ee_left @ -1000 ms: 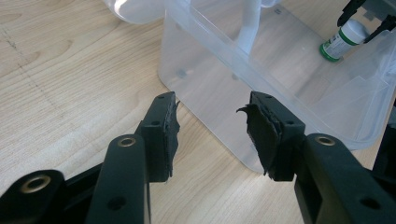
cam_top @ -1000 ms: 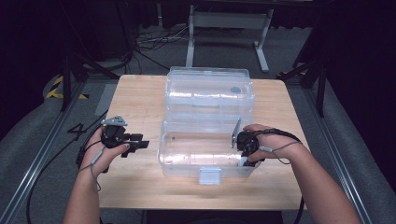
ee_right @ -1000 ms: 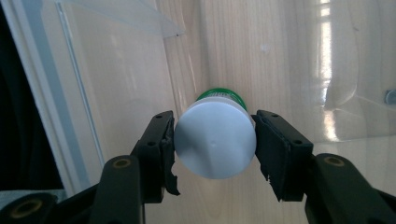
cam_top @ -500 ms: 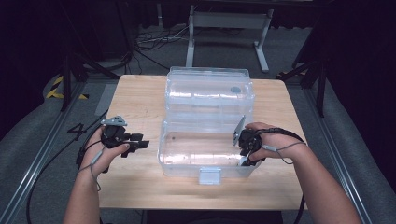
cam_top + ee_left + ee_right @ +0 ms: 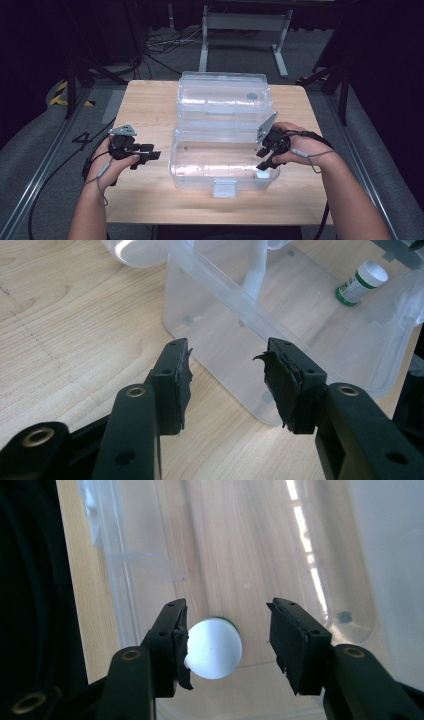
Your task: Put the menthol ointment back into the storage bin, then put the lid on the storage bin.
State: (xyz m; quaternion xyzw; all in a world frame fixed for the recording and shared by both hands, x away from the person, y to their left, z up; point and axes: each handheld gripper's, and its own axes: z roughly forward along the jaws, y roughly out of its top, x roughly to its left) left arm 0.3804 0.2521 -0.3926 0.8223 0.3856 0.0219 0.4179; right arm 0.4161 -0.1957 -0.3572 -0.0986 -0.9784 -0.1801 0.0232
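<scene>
Since the earlier frames the right gripper (image 5: pixel 266 161) has lifted a little over the near right corner of the clear plastic box (image 5: pixel 200 172), and its jaws have just been closing slightly. They stand spread, pinching nothing. A small white-capped bottle (image 5: pixel 214 648) with a green band sits on the box floor below them; the left jaw overlaps the cap in the right gripper view, and whether it touches I cannot tell. In the left gripper view the bottle (image 5: pixel 361 282) lies tilted at the far corner of the box. The left gripper (image 5: pixel 149 154) hovers just left of the box over the wooden table (image 5: pixel 145 105), jaws spread and empty. The box lid (image 5: pixel 222 100) lies open on the far side.
</scene>
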